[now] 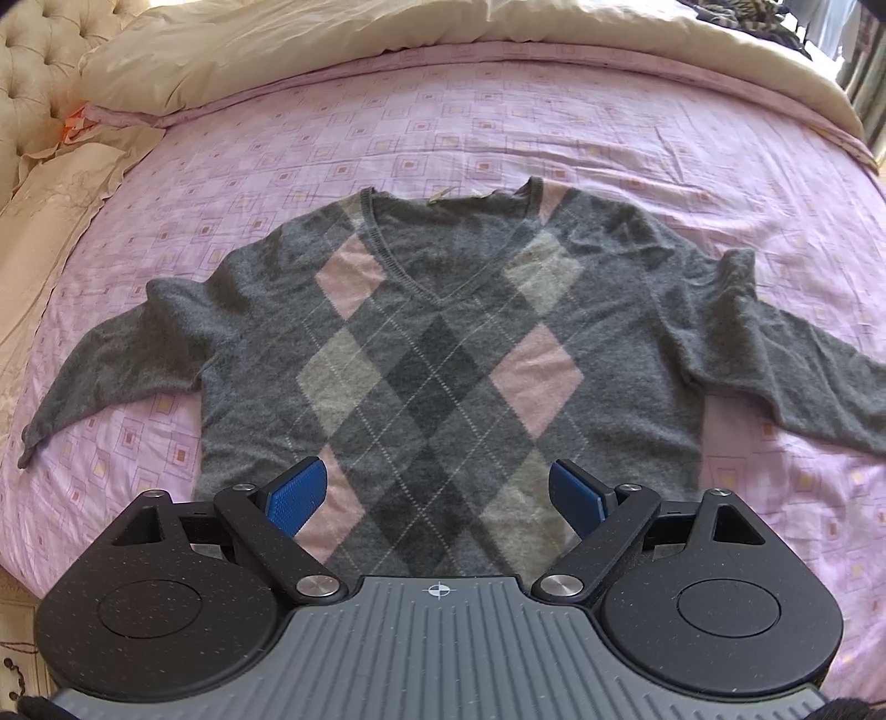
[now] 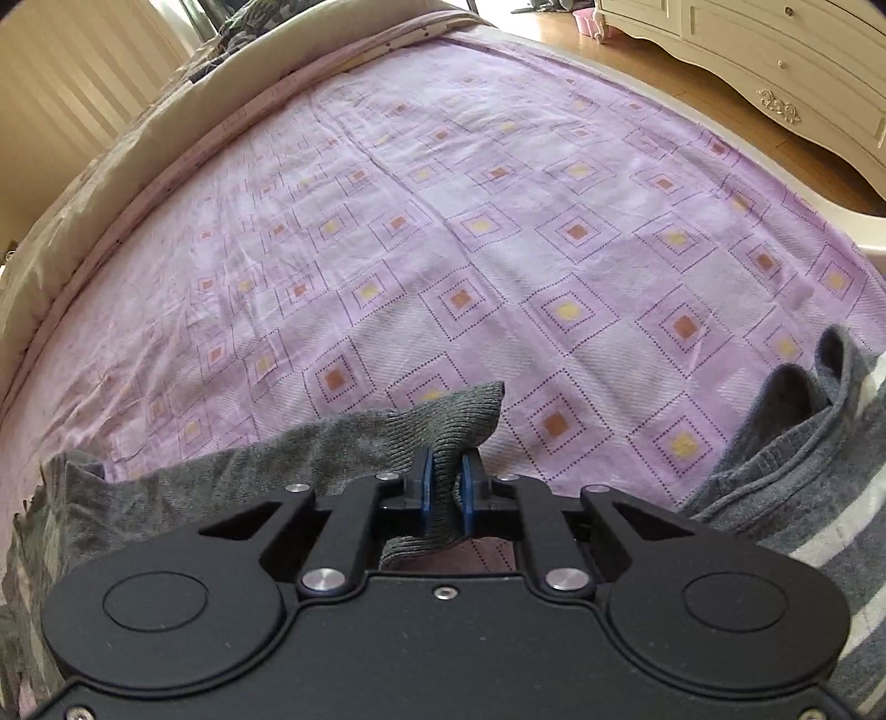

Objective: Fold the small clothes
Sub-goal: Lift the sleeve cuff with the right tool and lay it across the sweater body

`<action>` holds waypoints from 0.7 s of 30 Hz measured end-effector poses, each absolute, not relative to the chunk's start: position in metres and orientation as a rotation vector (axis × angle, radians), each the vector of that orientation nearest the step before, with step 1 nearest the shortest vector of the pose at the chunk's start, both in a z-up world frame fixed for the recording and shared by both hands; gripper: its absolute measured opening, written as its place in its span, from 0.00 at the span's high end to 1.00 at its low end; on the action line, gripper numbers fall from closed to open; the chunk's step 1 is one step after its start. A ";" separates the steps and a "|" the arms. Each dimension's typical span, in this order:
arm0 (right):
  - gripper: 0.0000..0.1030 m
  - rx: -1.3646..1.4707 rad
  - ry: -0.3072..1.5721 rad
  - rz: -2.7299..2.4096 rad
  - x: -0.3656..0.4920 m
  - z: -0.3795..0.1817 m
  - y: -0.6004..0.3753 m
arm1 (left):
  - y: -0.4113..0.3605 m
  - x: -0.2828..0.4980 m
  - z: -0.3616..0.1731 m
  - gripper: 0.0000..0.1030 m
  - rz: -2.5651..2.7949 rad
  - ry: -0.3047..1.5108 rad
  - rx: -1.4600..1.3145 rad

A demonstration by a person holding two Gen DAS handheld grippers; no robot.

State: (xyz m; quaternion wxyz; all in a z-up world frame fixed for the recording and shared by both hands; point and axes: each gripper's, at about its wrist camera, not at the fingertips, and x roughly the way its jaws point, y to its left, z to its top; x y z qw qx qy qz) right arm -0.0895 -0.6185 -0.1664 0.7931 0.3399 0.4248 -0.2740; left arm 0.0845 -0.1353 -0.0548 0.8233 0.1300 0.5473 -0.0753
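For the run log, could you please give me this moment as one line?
left gripper: open above sweater hem | right gripper: shut on sleeve cuff | sweater spread flat on bed sheet

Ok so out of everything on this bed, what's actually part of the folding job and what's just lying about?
Part of the job:
- argyle sweater, spread flat on the bedsheet
- sweater cuff, pinched in the right gripper
- left gripper, open above the hem

Just lying about:
- beige duvet
- striped grey garment
- white dresser
- tufted headboard
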 end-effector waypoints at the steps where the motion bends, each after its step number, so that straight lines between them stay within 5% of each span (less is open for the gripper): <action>1: 0.84 0.716 0.912 -0.591 -0.093 -0.161 -0.620 | -0.137 0.084 -0.054 0.15 -0.165 1.162 0.274; 21: 0.84 0.589 0.836 -0.574 -0.069 -0.088 -0.577 | -0.108 0.085 -0.054 0.15 -0.214 1.139 0.253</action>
